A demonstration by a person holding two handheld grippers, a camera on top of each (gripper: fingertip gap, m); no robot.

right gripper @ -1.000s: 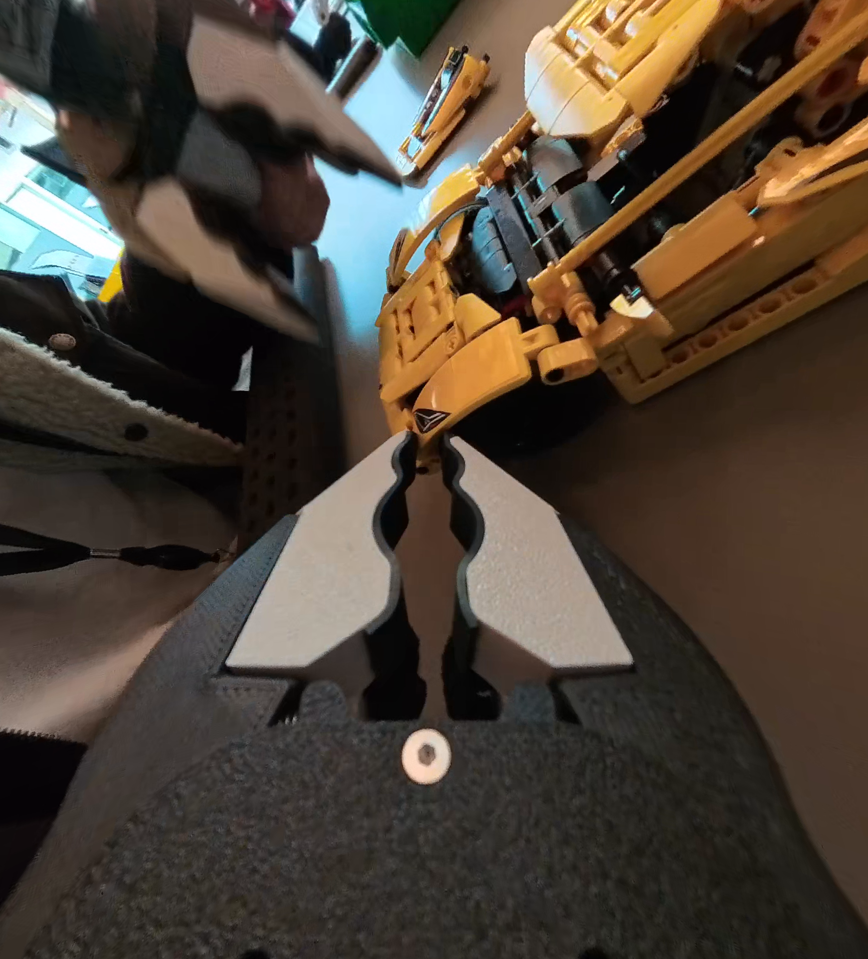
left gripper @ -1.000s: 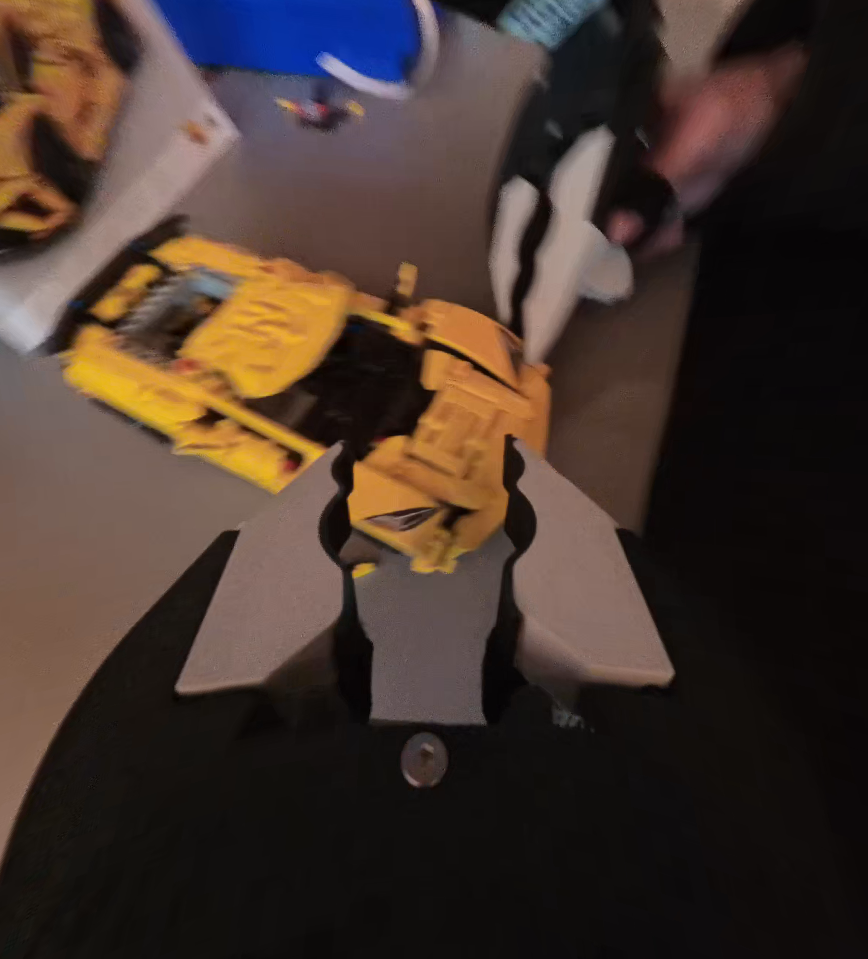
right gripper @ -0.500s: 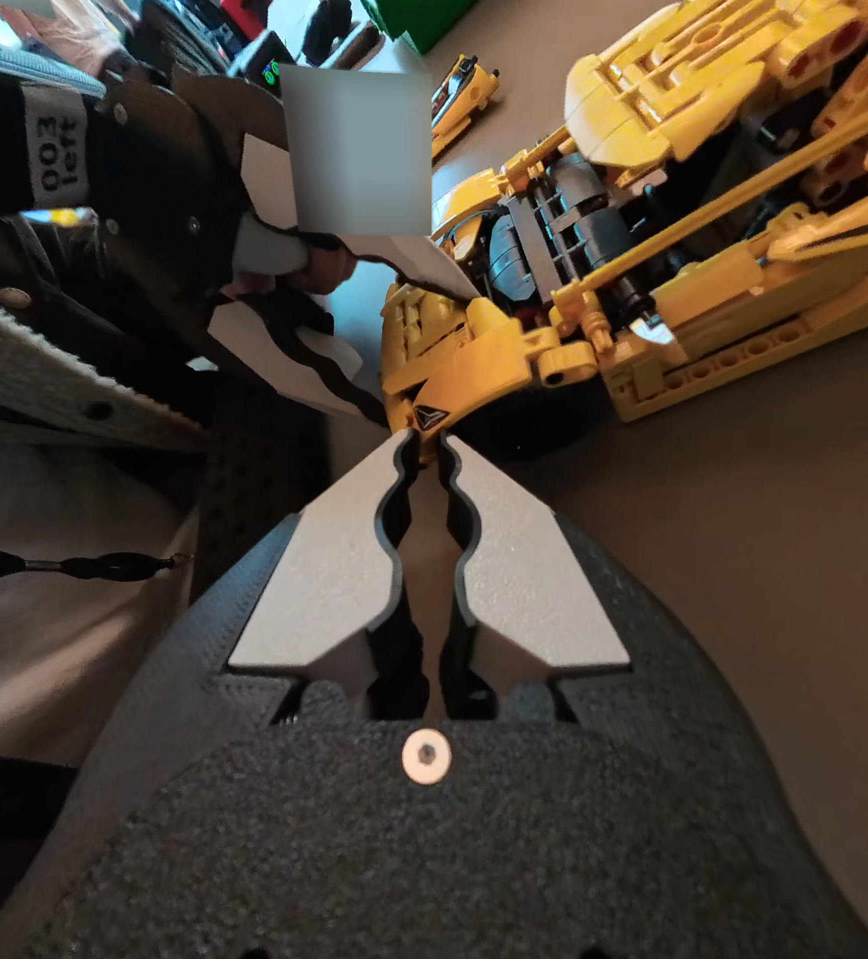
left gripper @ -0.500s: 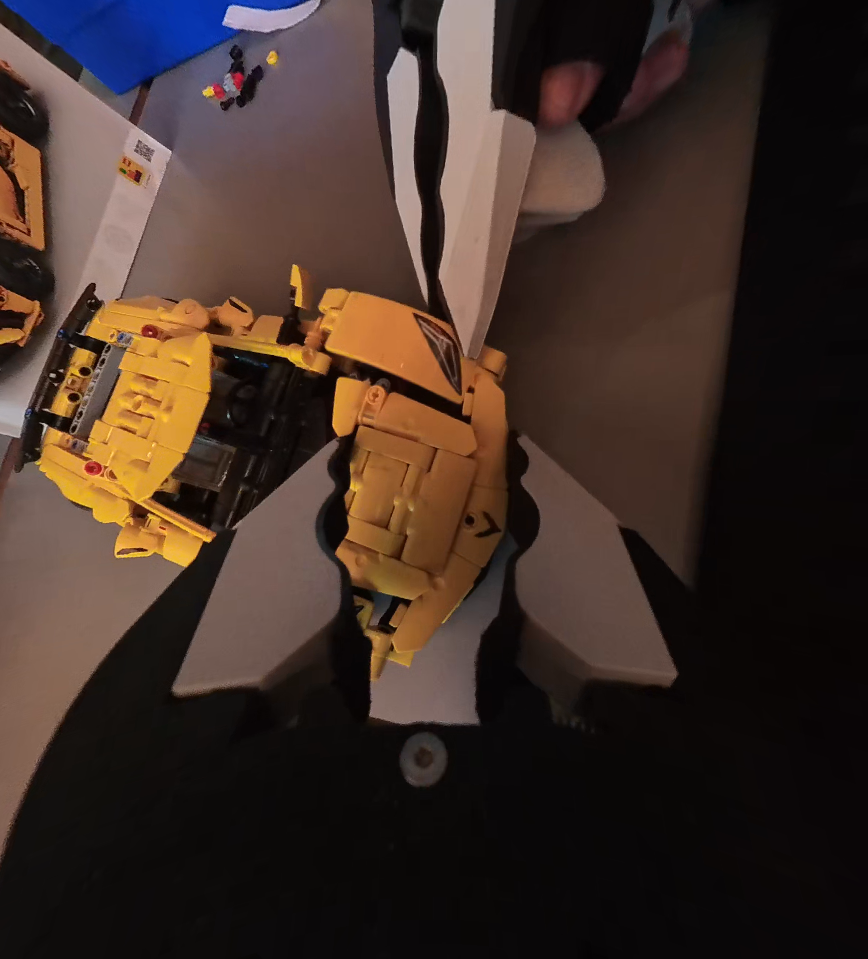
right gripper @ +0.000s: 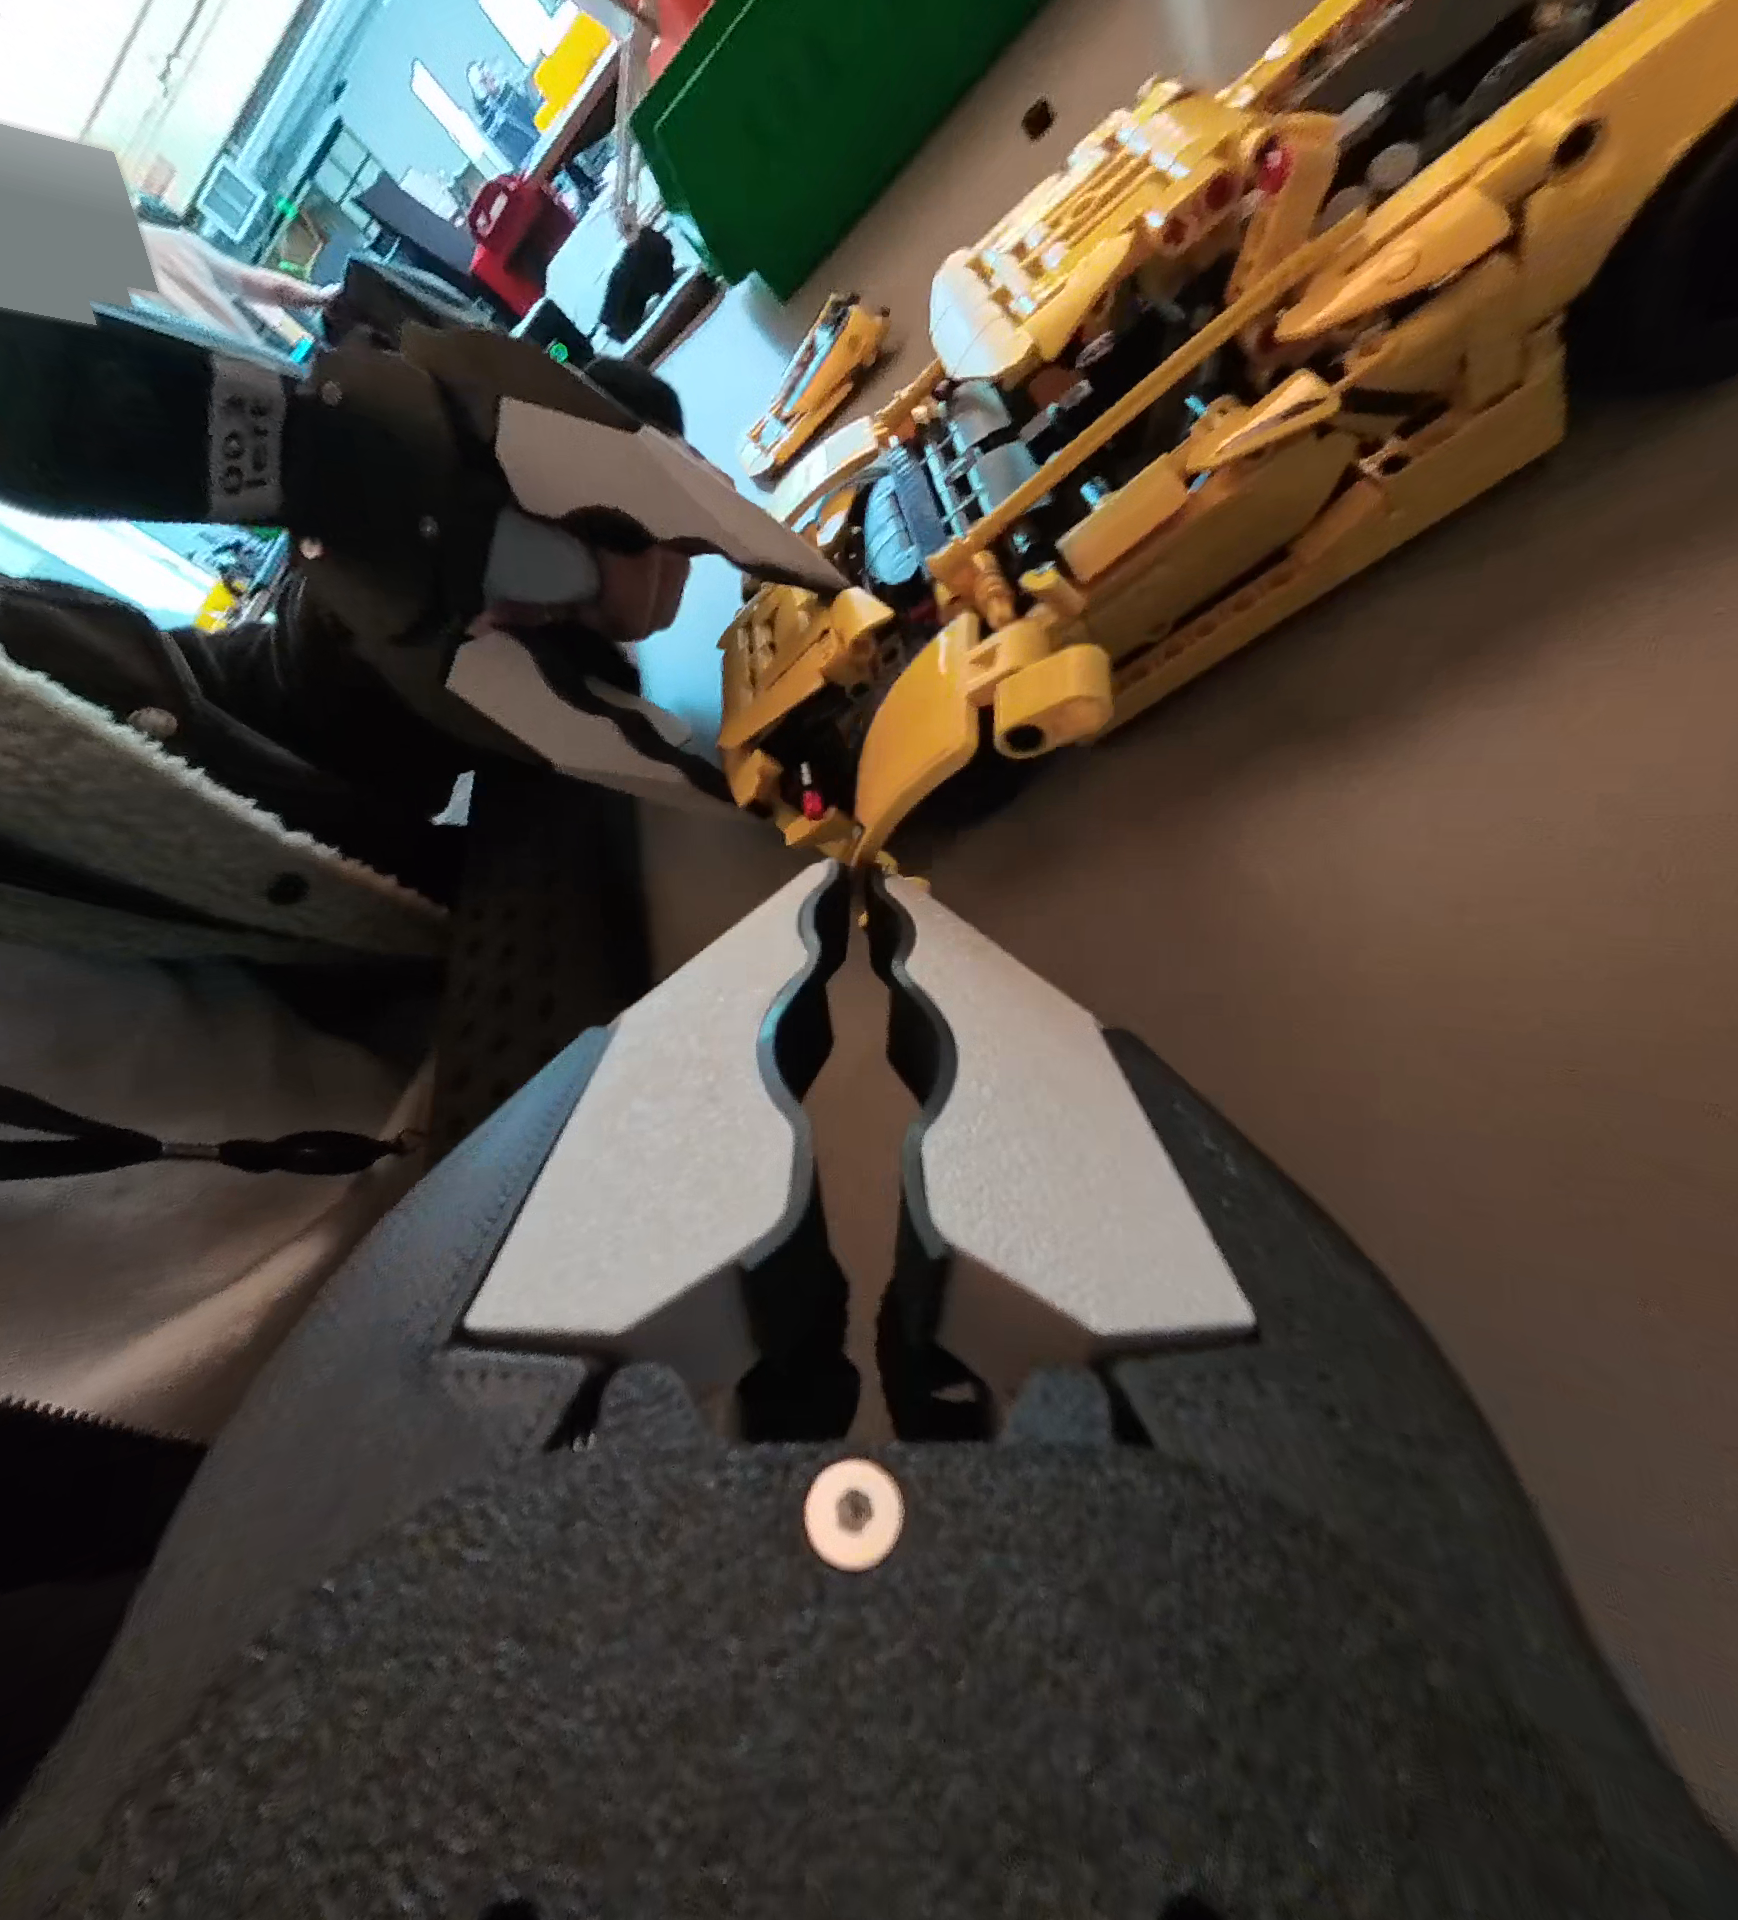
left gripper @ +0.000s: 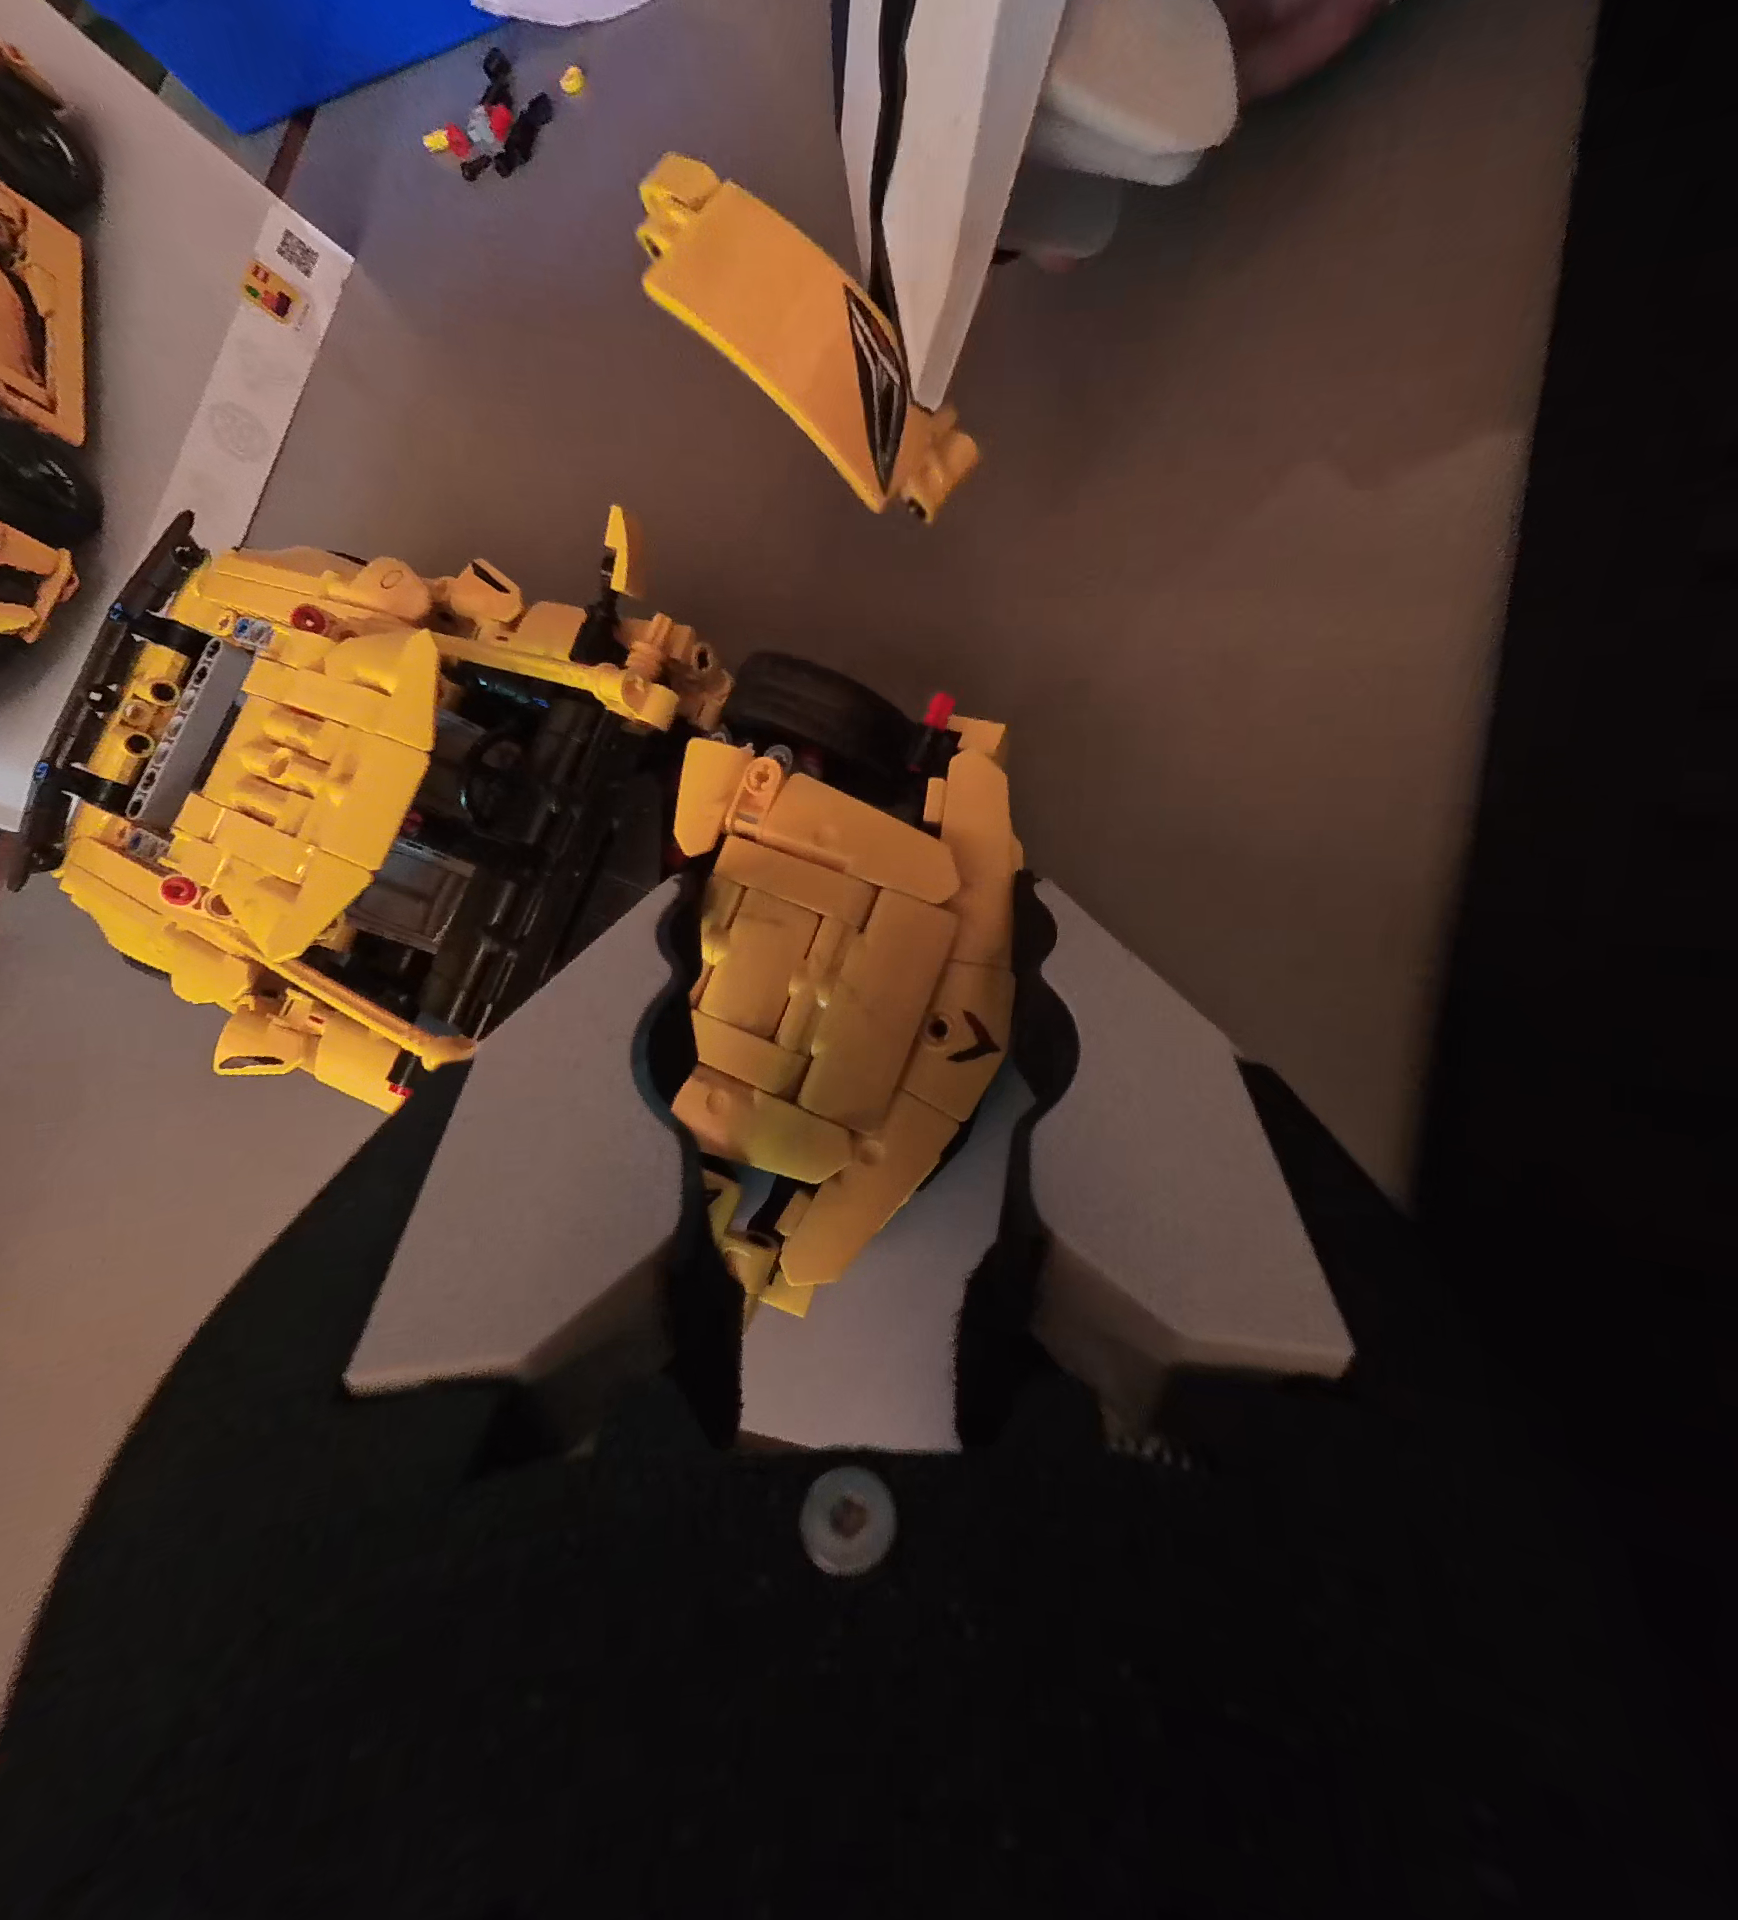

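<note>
So my left gripper point(left gripper: 849, 894) has its matte grey wedge fingers point(left gripper: 574, 1122) spread fairly wide around the nose of the yellow brick-built car point(left gripper: 491, 831), one scalloped black inner edge on each side of the hood; whether they're actually pressing on the plastic or just sitting beside it, I can't tell. The hood is a patchwork of smooth curved tiles, all glossy plastic, and behind it the car gets busy: exposed black beams, pin holes, little red studs, a ribbed black tyre point(left gripper: 823, 712) poking out on the far side. My right gripper point(right gripper: 863, 878) is pinched down narrow on the pointed tip of a curved yellow panel point(left gripper: 792, 312), a long smooth shell with a dark printed emblem near the pinched end and pin connectors at both ends. It's held up clear of the car, off past the front wheel. Everything sits on a flat grey tabletop point(left gripper: 1208, 623). Off to the side there's a white box point(left gripper: 252, 343) with a picture of the same car, a scatter of tiny loose pieces point(left gripper: 496, 120), and a blue sheet point(left gripper: 304, 42).
</note>
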